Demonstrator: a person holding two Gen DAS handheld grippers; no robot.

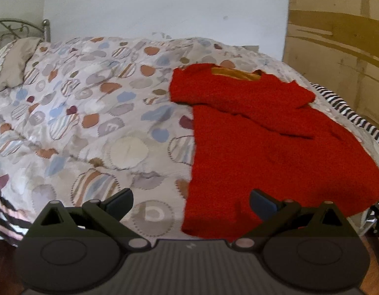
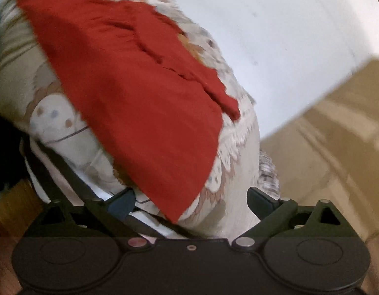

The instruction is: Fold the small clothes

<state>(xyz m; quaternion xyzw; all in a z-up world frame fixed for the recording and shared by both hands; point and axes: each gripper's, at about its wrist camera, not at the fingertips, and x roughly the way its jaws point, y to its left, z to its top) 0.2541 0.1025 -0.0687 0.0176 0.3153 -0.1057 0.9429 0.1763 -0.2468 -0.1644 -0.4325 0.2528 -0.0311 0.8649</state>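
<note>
A red fuzzy sweater (image 1: 263, 147) lies on the patterned bedspread (image 1: 91, 123), right of centre, with a sleeve folded across its chest and an orange lining showing at the neck. My left gripper (image 1: 190, 205) is open and empty, just short of the sweater's near hem. In the right wrist view the sweater (image 2: 140, 86) lies tilted over the bed's edge, its lower corner hanging between the fingers. My right gripper (image 2: 190, 202) is open, with that corner just above the gap; the jaws hold nothing.
A pillow (image 1: 15, 61) and a metal headboard (image 1: 20, 28) are at the far left. A white wall (image 1: 165, 7) stands behind the bed and a wooden cabinet (image 1: 337, 49) at the right. Striped fabric (image 1: 346, 108) lies along the bed's right edge.
</note>
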